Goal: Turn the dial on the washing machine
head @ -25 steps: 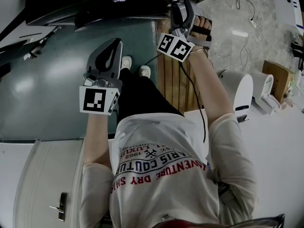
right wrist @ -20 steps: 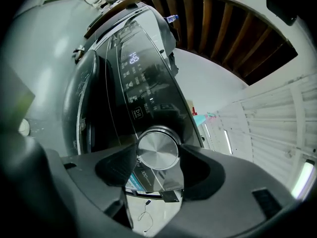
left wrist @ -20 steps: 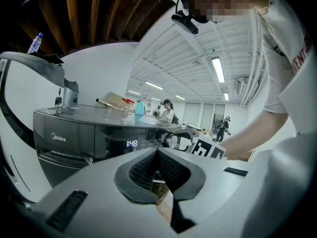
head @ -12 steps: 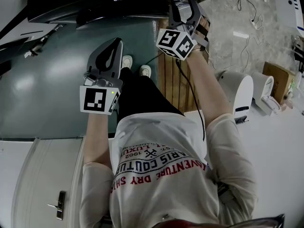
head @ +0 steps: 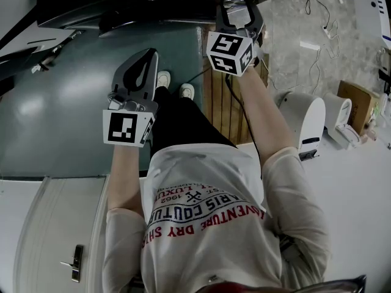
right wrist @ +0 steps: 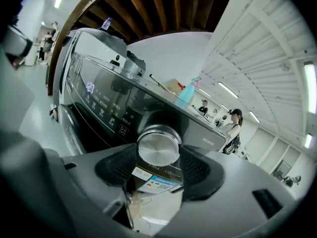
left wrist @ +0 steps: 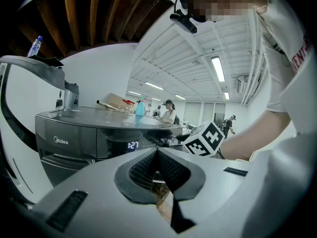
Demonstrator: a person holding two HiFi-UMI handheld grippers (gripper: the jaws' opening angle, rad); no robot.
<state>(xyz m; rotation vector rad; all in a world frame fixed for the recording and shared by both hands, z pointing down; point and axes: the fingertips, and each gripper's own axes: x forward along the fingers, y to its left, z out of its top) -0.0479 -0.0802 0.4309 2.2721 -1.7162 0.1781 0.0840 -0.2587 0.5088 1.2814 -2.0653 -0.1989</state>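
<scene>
The dark grey washing machine (right wrist: 124,100) fills the right gripper view, its lit control panel (right wrist: 99,100) running left of the round silver dial (right wrist: 158,147). My right gripper (right wrist: 158,157) is shut on that dial, one black pad pressed to each side of it. In the head view the right gripper (head: 235,8) reaches up under the machine's dark front edge (head: 153,2), its marker cube (head: 229,50) facing the camera. My left gripper (head: 146,58) hangs lower and to the left, apart from the machine. Its jaws are shut on nothing (left wrist: 157,155), and the machine's display (left wrist: 132,145) glows beyond.
A wooden panel (head: 221,105) stands right of the person's legs on the teal floor (head: 61,102). White appliances (head: 308,115), a cardboard box (head: 355,93) and cables (head: 317,17) lie to the right. A blue spray bottle (right wrist: 187,94) and clutter sit on the machine's top.
The right gripper has rolled about its own axis while staying on the dial, and its marker cube now faces the head camera squarely. The left gripper has stayed put.
</scene>
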